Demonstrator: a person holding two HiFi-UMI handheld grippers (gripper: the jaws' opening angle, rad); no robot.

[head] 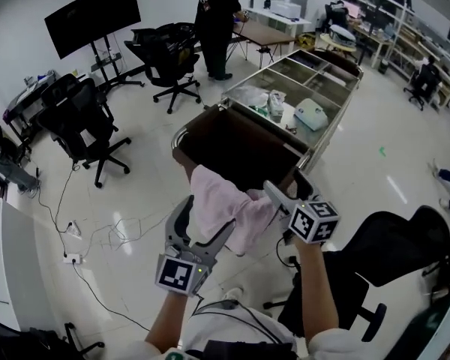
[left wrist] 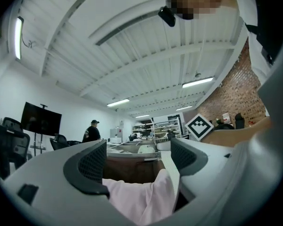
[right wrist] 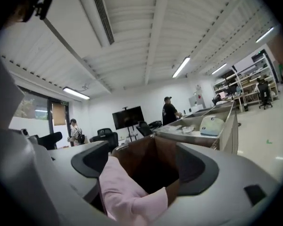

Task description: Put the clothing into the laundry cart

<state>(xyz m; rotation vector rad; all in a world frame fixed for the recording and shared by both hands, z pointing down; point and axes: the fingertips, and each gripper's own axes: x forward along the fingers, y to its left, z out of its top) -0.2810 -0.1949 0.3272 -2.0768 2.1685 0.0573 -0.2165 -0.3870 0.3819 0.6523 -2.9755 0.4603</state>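
Around laundry cart (head: 240, 142), glossy white floor (head: 375, 190), office chairs (head: 86, 126)

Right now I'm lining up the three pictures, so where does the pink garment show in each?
Head view: pink garment low centre, over the near rim of the brown laundry cart.
Left gripper view: garment bottom centre, between the jaws.
Right gripper view: garment at the bottom, left of centre, between the jaws.
Shared landmark: that cart, right behind the garment in all three.

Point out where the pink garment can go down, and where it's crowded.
The brown laundry cart looks bare inside, just beyond the pink garment. The steel table behind it holds bags and a white item: crowded. Cables and office chairs clutter the floor to the left.
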